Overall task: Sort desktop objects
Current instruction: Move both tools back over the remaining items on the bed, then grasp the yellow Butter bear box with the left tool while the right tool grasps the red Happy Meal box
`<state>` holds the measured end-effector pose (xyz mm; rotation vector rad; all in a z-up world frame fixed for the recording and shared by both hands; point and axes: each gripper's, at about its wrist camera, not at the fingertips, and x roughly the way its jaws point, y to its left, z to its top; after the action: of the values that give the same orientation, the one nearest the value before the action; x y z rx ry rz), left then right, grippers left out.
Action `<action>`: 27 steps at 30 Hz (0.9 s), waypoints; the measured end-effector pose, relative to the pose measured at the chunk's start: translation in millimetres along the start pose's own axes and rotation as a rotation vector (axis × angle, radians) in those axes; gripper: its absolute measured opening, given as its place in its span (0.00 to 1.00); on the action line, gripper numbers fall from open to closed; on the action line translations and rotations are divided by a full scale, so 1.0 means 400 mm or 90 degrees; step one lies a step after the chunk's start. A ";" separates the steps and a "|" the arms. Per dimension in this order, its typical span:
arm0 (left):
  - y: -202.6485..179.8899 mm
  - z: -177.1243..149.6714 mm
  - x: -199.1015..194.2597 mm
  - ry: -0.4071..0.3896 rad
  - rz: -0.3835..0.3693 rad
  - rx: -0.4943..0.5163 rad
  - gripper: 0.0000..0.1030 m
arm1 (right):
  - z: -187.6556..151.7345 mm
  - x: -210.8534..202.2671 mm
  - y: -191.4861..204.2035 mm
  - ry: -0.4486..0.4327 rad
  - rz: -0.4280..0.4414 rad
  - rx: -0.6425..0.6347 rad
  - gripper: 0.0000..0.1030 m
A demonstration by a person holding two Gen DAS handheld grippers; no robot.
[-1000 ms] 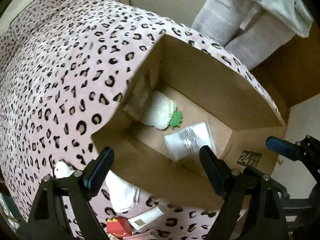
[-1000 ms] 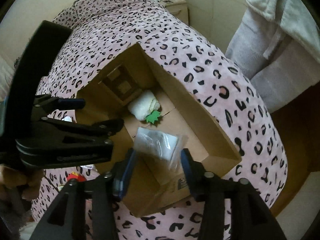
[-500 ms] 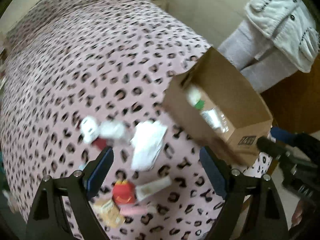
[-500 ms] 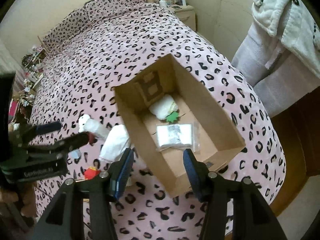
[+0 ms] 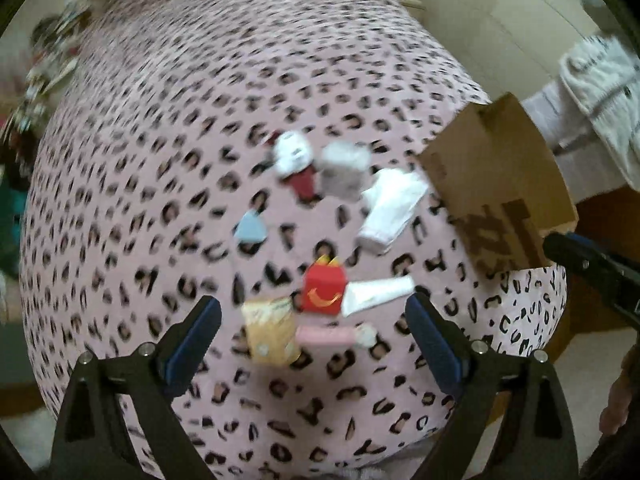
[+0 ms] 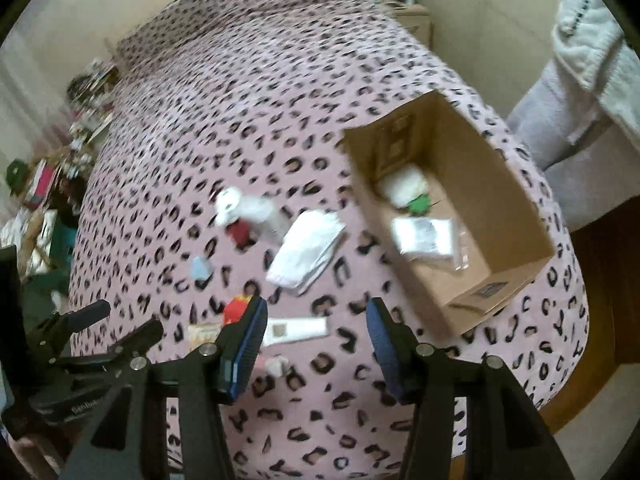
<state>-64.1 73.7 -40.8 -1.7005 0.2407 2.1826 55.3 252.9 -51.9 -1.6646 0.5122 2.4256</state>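
A cardboard box (image 6: 516, 200) stands on the leopard-print bed at the right; it also shows in the left wrist view (image 5: 500, 184). Inside lie a clear plastic packet (image 6: 424, 236) and a white item with a green piece (image 6: 404, 184). Loose on the bed: a red carton (image 5: 322, 290), a white tube (image 5: 378, 290), a tan packet (image 5: 270, 330), a pink tube (image 5: 326, 335), folded white cloth (image 5: 390, 208), a white plush toy (image 5: 294, 154), a blue triangle (image 5: 250, 228). My left gripper (image 5: 312, 340) is open and empty above them. My right gripper (image 6: 316, 332) is open and empty, left of the box.
The bed (image 6: 248, 92) fills both views. White and grey garments (image 6: 588, 64) hang at the right. A nightstand with bottles (image 6: 400, 4) stands at the far end. Clutter (image 6: 48, 168) lies along the bed's left side. Both views are motion-blurred.
My right gripper let the clear packet go into the box and drew back left. My left gripper swung from over the box to above the loose items.
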 end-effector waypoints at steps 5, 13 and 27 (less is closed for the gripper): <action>0.120 -0.086 0.010 0.015 0.028 -0.072 0.92 | -0.072 0.041 0.053 0.040 0.058 -0.026 0.51; 0.234 -0.209 0.113 0.063 0.012 -0.156 0.92 | -0.151 0.151 0.116 0.084 0.067 -0.052 0.51; 0.181 -0.197 0.451 0.124 -0.037 -0.161 0.92 | -0.084 0.491 0.194 0.152 0.133 -0.037 0.51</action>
<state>-58.6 11.4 -241.2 -2.0326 -0.0387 2.0780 -12.5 155.8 -230.0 -2.0356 0.6866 2.4128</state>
